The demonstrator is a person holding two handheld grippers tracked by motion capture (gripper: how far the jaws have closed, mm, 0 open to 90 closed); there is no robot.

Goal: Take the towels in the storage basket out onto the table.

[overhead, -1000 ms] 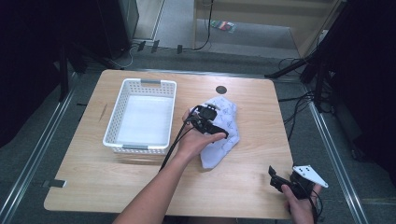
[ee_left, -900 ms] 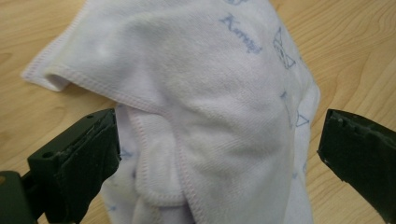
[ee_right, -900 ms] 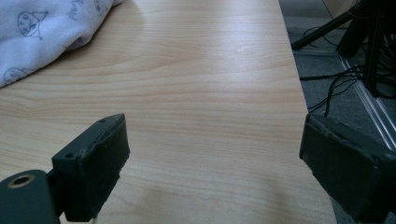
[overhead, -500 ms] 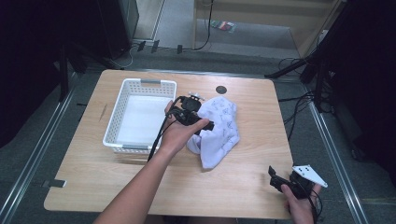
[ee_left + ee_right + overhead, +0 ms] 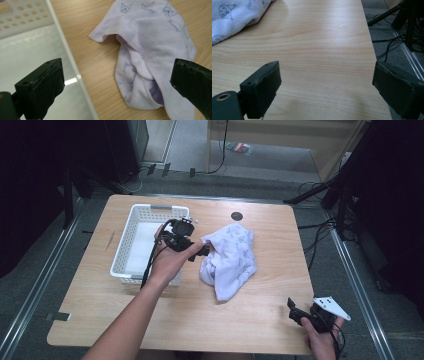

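Note:
A white cloth (image 5: 231,261) printed with small blue cat faces lies crumpled on the wooden table (image 5: 250,325), right of a white perforated basket (image 5: 150,209). My left gripper (image 5: 194,251) hovers over the basket's right rim, beside the cloth's left corner. In the left gripper view it (image 5: 116,87) stands wide open with nothing between the jaws, the basket rim (image 5: 72,62) and the cloth (image 5: 155,40) beneath it. My right gripper (image 5: 299,312) rests near the table's front right corner. In the right gripper view it (image 5: 329,91) is open over bare wood, the cloth's edge (image 5: 234,12) far off.
A small black disc (image 5: 236,215) sits on the table behind the cloth. Cables (image 5: 320,227) and a dark stand crowd the floor to the right. The basket looks empty.
My left gripper has moved left from on top of the cloth to the basket's right rim. A corner of the cloth now reaches left toward it. The right gripper has stayed put.

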